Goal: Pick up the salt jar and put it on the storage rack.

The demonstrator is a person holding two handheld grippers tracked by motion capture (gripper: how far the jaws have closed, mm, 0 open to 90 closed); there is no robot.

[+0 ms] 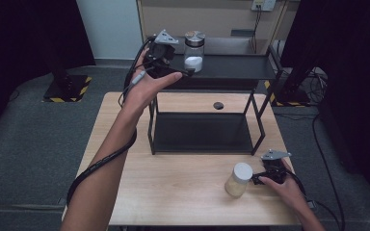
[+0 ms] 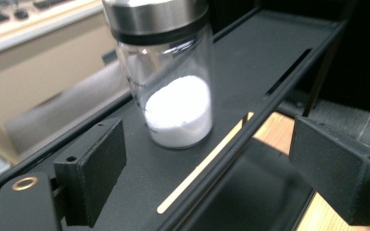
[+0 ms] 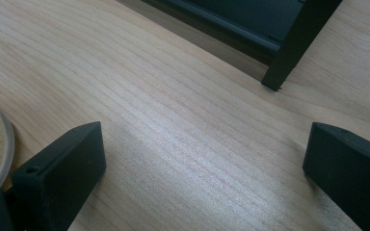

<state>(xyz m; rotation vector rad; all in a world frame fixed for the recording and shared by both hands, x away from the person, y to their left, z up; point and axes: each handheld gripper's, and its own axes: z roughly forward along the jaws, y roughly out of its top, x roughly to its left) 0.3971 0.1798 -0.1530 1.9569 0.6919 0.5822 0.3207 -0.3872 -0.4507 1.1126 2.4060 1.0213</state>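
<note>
Left gripper (image 1: 185,72), jaws apart, sits at 9 o'clock of the jar (image 1: 194,51); right gripper (image 1: 256,178) gapes empty.

Two jars (image 1: 194,51) (image 1: 238,179), one black rack (image 1: 231,67), one table (image 1: 173,187), two claws (image 1: 189,72) (image 1: 256,179).

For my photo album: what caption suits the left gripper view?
Open left gripper facing a glass jar of white powder on the black shelf.

Jar of powder (image 1: 194,52) on rack's top shelf (image 1: 231,67); another jar (image 1: 238,179) apparently on table (image 1: 173,187) in front.
</note>
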